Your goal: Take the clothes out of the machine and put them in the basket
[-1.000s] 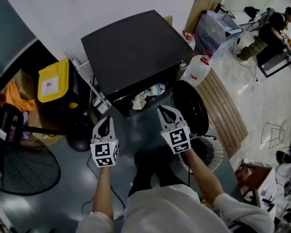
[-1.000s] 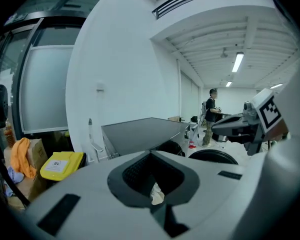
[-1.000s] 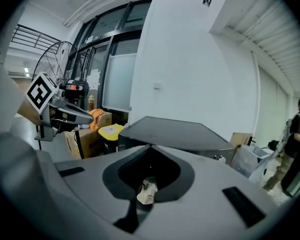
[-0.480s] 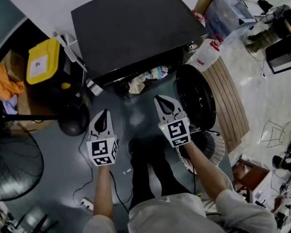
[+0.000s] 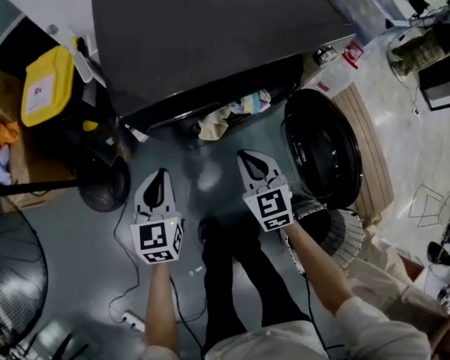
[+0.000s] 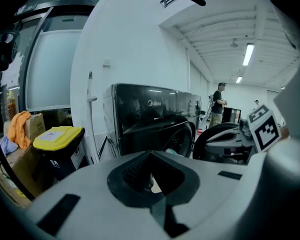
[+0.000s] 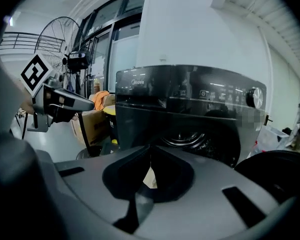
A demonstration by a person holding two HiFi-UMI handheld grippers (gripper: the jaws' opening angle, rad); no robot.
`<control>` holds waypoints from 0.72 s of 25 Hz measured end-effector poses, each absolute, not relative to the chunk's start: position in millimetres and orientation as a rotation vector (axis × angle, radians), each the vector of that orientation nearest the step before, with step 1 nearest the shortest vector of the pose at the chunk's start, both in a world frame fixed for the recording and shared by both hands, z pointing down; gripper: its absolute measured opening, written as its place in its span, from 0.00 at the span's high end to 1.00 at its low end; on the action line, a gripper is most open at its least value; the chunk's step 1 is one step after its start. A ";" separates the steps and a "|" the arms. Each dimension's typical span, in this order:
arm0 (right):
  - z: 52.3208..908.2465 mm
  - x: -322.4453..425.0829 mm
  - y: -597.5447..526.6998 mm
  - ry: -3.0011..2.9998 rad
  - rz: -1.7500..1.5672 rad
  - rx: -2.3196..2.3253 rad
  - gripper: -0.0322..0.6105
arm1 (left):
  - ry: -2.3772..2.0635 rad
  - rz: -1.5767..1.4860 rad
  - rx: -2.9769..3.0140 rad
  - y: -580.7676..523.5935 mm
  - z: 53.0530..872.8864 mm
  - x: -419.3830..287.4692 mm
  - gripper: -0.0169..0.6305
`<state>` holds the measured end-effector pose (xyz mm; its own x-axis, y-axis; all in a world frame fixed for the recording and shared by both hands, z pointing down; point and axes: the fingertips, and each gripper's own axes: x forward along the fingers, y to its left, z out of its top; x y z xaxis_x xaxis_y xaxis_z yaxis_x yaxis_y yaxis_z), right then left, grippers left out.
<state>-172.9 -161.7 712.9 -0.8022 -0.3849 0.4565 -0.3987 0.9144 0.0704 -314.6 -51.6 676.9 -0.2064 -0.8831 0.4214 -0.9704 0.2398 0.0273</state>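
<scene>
Glossy grey floor (image 5: 82, 268) runs up to a black front-loading washing machine (image 5: 210, 36). Above it the left gripper (image 5: 162, 174) and right gripper (image 5: 245, 157) hover side by side, each with jaws pressed together on nothing, pointing at the drum opening. Pale, crumpled clothes (image 5: 229, 115) lie heaped there, spilling over the lip. The round door (image 5: 322, 148) hangs open on the right. Just beside it, under the right forearm, stands the slatted laundry basket (image 5: 341, 235), its inside hidden. Floor separates the grippers from the opening.
</scene>
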 end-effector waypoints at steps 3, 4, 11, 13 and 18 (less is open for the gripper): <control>750.1 -181.2 -166.5 -2.596 0.051 0.574 0.91 | -2.171 0.336 1.705 -56.3 710.1 -321.9 0.95; 762.6 -183.8 -168.6 -2.595 0.055 0.578 0.91 | -2.171 0.331 1.705 -57.6 721.4 -323.6 0.95; 849.0 -206.7 -188.6 -2.585 0.061 0.597 0.91 | -2.155 0.328 1.718 -68.3 802.0 -334.1 0.95; 872.4 -216.7 -196.2 -2.584 0.067 0.597 0.91 | -2.156 0.329 1.719 -71.9 822.3 -338.3 0.95; 915.4 -250.7 -223.7 -2.606 0.071 0.584 0.91 | -2.167 0.315 1.720 -83.8 861.3 -348.4 0.95</control>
